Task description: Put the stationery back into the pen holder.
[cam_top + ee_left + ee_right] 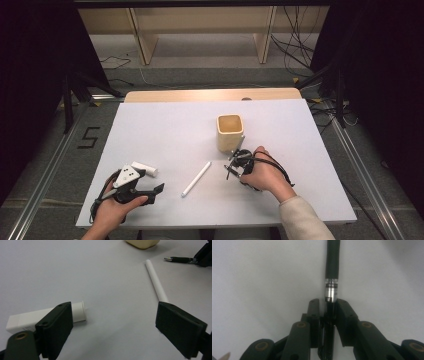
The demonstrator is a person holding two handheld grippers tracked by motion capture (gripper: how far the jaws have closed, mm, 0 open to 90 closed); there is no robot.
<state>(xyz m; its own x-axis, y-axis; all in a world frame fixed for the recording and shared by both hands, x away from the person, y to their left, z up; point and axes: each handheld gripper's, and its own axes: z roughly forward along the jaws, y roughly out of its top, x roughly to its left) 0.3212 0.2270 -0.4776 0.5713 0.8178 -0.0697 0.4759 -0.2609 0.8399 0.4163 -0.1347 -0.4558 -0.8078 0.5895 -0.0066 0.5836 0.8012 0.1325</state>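
My right gripper [236, 164] lies low on the white mat just in front of a cream square cup [229, 132]. In the right gripper view its jaws [328, 303] are shut on a black pen [332, 262] with a silver ring, which sticks out ahead of the fingertips. A white pen [196, 178] lies slanted at the middle of the mat. My left gripper [152, 183] rests at the front left, open, with nothing between its wide jaws [112, 320]. A short white capped tube [45, 316] lies just behind its left jaw, and the white pen [156, 282] ends by the right jaw.
The white mat [165, 125] covers a wooden table whose far edge [210, 94] shows. The cup's base [142, 243] and the black pen's tip [178, 259] appear at the top of the left gripper view. Wooden shelving and cables stand on the floor beyond.
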